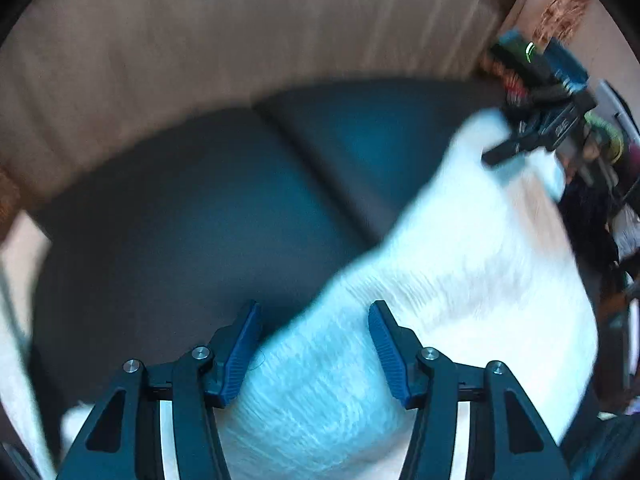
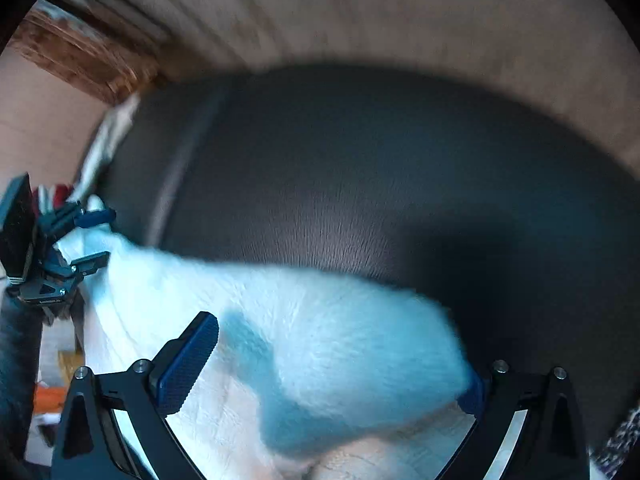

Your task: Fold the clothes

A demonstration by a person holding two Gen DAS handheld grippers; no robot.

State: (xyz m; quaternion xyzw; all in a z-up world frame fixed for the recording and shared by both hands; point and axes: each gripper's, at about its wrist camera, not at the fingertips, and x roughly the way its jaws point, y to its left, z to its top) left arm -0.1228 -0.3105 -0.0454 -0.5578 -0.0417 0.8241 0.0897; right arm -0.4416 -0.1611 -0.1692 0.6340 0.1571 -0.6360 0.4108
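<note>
A white knitted garment (image 1: 460, 280) lies over a dark sofa seat (image 1: 180, 220). My left gripper (image 1: 314, 322) is open, its blue pads on either side of a bunched part of the cloth. My right gripper (image 2: 332, 356) is also open, with the garment (image 2: 320, 340) bulging between its fingers and covering the right pad. The right gripper shows in the left wrist view (image 1: 516, 140) at the garment's far corner. The left gripper shows in the right wrist view (image 2: 90, 236), open around the cloth's edge. Both views are blurred by motion.
The sofa has a seam between two cushions (image 1: 320, 164) and a beige ribbed backrest (image 1: 240, 40). Clutter and a wooden edge (image 2: 80, 56) stand beside the sofa's end. Dark cushion (image 2: 400, 180) stretches beyond the garment.
</note>
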